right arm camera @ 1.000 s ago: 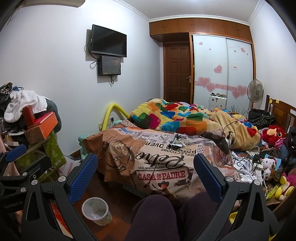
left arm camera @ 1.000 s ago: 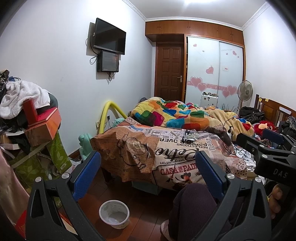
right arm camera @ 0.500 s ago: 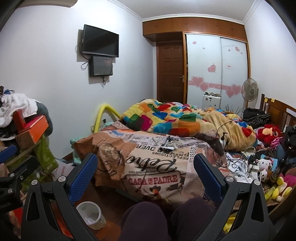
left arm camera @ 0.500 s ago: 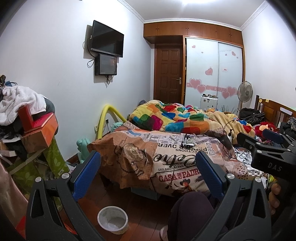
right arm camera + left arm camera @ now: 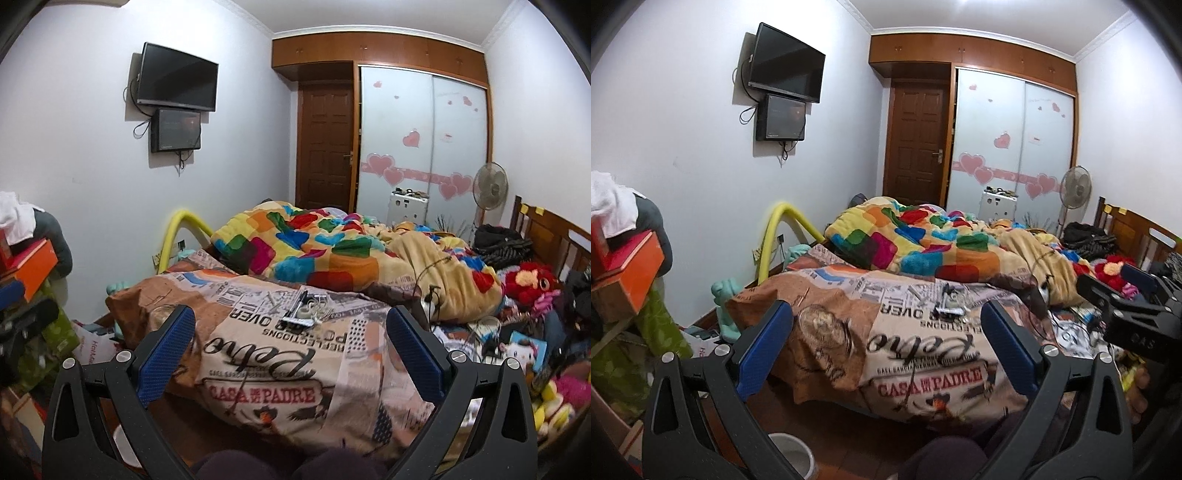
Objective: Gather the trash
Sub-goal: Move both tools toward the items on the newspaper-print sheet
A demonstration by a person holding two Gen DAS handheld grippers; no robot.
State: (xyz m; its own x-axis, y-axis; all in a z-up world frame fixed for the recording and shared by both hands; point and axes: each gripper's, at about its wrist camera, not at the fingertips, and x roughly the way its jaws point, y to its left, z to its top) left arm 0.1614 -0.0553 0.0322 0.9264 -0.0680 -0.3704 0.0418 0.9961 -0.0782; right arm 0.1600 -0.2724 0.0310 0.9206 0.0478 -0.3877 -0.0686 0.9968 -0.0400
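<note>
Pointing over a cluttered bed, the left gripper has its blue-padded jaws spread wide with nothing between them, and the right gripper is just as wide and just as bare. Both aim at the newspaper-print cover draped over the near end of the bed (the words "CASA PADRE" read clearly on its hanging edge). On top of that cover, roughly midway between the right gripper's jaws but farther off, lies a small heap of bits: a dark pen-like stick, a pale roll and some crumpled clear wrapping; what is trash among them I cannot tell. The same heap shows in the left view, between that gripper's jaws and well beyond them.

Down on the wooden floor beside the bed stands a white bin, seen at the bottom of the left view just inside the left jaw, and only as a pale sliver in the right view.

Behind the printed cover a patchwork quilt of bright squares is bunched up, with a tan blanket beside it. A red plush toy sits at the far right of the bed, near the headboard.
</note>
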